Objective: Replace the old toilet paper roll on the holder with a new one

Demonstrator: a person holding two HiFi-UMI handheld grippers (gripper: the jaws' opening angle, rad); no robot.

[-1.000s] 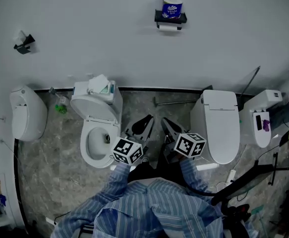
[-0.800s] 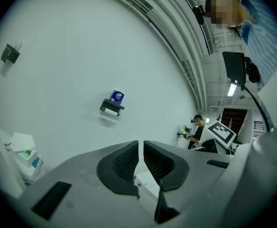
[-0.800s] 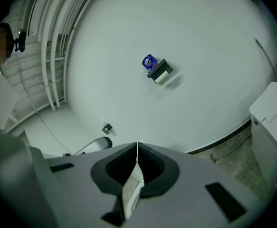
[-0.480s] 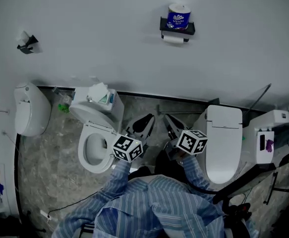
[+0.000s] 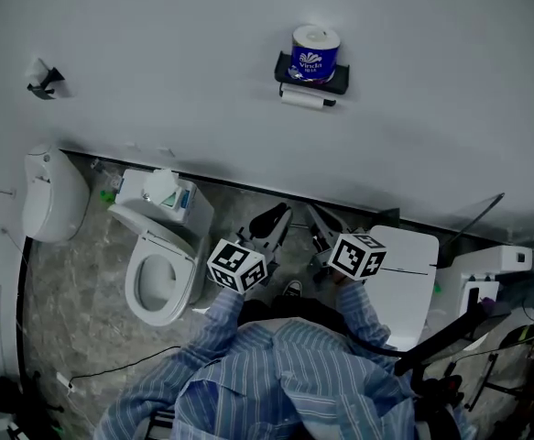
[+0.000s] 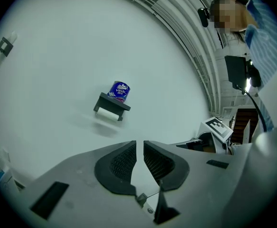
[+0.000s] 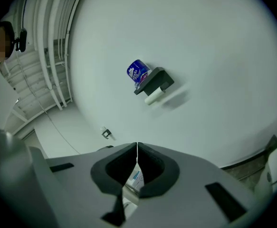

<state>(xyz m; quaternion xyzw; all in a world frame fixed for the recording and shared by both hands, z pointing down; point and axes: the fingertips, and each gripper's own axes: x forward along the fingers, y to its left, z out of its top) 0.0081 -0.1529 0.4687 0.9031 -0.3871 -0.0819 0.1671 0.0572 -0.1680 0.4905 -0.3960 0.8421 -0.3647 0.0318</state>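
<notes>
A black holder point(image 5: 314, 81) is fixed on the white wall. A new roll in a blue wrapper point(image 5: 313, 53) stands on top of it, and the old, thin white roll point(image 5: 305, 100) hangs beneath. My left gripper point(image 5: 279, 215) and right gripper point(image 5: 315, 212) are side by side well short of the wall, both shut and holding nothing. The left gripper view shows the blue roll point(image 6: 119, 91), the holder point(image 6: 112, 106) and the old roll point(image 6: 107, 113) far beyond my shut left gripper point(image 6: 139, 144). The right gripper view shows the blue roll point(image 7: 138, 72) and holder point(image 7: 154, 82) beyond my shut right gripper point(image 7: 137, 147).
On the floor, an open toilet point(image 5: 159, 278) sits to the left and a closed-lid toilet point(image 5: 402, 282) to the right of the grippers. A urinal point(image 5: 50, 195) and a small wall hook point(image 5: 41, 77) lie further left. A box of tissues point(image 5: 162, 189) rests on the left toilet's tank.
Both grippers have moved together toward the wall. The holder and rolls look larger and nearer, and the toilets have slid down and back in the head view. The jaws stayed shut.
</notes>
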